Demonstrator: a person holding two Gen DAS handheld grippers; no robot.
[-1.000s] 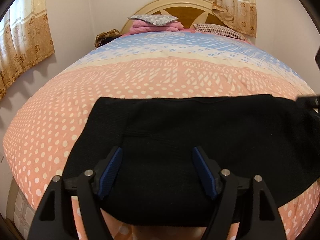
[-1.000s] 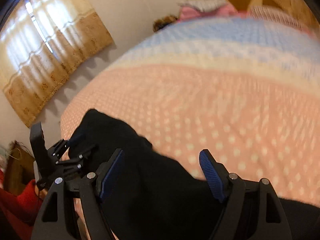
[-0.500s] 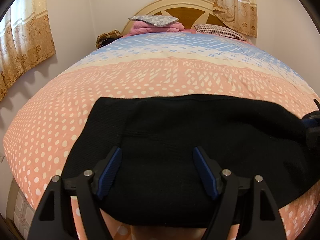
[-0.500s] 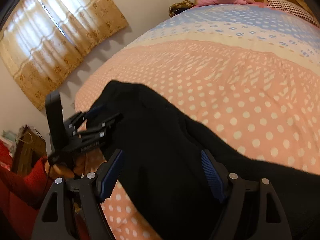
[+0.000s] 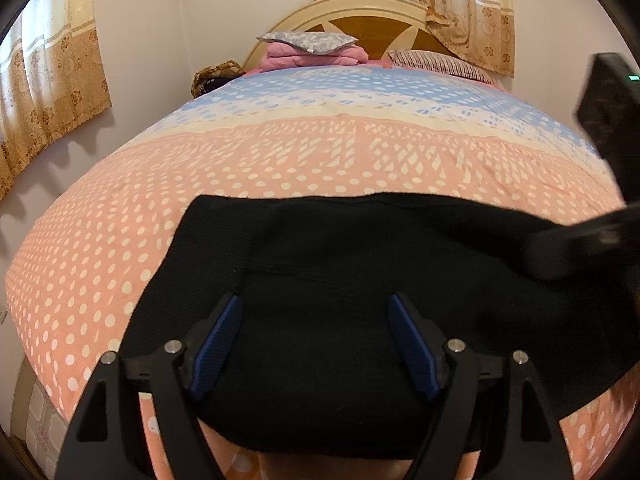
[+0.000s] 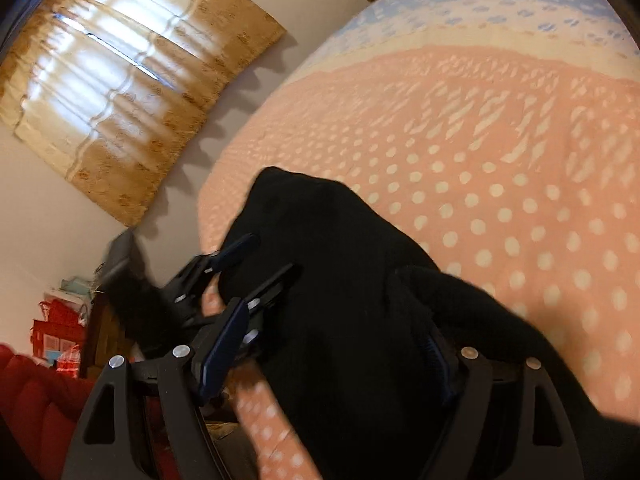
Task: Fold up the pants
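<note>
We see the black pants (image 5: 360, 280) lying flat across the near end of the bed (image 5: 280, 152), their far edge running straight from side to side. The bed carries a cover of pink with white dots, then cream and blue bands toward the headboard (image 5: 372, 20). Our left tool (image 5: 314, 344) hovers over the near part of the pants; its jaws are opening and the blue pads stand apart, pressing on nothing. Our right tool (image 6: 328, 356) sits at the other end of the garment, jaws opening, with a raised fold of black cloth between them but not clamped. In the left wrist view it enters blurred from the right edge. At the headboard lie a folded pink blanket (image 5: 316, 56), a grey pillow (image 5: 308, 40) on it and a striped pillow (image 5: 440, 64). Gold curtains (image 5: 48, 92) hang on pale walls.
</note>
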